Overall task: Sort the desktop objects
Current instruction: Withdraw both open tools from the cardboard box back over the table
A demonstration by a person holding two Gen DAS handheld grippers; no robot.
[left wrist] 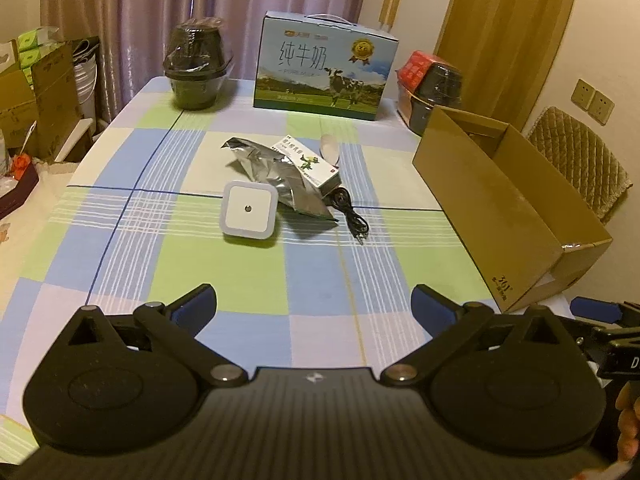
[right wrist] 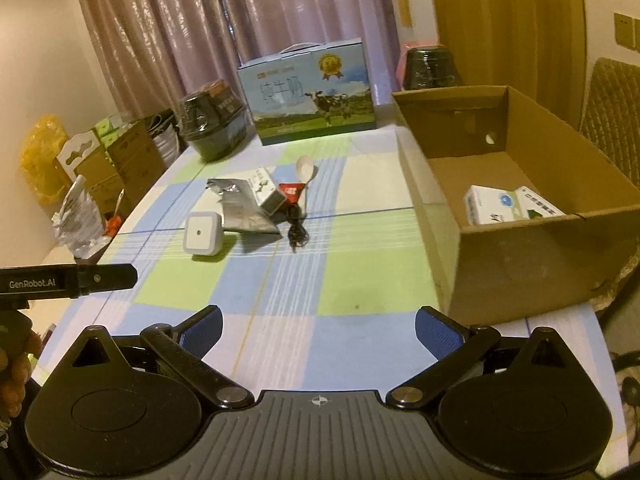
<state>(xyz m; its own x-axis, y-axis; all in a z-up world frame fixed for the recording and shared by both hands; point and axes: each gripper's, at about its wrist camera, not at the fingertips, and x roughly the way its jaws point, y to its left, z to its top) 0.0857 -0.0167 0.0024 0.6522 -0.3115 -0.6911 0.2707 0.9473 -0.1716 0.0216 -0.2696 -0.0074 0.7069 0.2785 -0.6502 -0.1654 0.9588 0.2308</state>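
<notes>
**A:** How do the two tools stand?

**B:** The left hand-held gripper (left wrist: 314,304) has its blue-padded fingers spread wide with nothing between them, only checked cloth of the counter (left wrist: 120,216) beneath. The right hand-held gripper (right wrist: 318,326) is likewise agape and empty, over the near edge of the counter.

**A:** And the things to be sorted?

**B:** They sit in a small cluster at the middle of the counter, well ahead of both sets of fingertips and touched by neither. Nearest is the white square night light (left wrist: 249,213), a little left of the left gripper's centre line. Just behind it lies a crumpled silver foil pouch (left wrist: 276,172), with a small printed carton (left wrist: 310,162) lying on top of it. A coiled black cable (left wrist: 350,212) rests at the pouch's right side, and a white plastic spoon (left wrist: 330,147) lies beyond the carton. From the right wrist view a small red packet (right wrist: 291,193) shows between carton and spoon.

**A:** Where is the container?

**B:** An open cardboard box (right wrist: 516,256) stands on the counter's right side, just ahead and right of the right gripper. Inside it lies a white and blue box (right wrist: 508,204). A milk carton case (left wrist: 326,66) stands at the far edge.
</notes>
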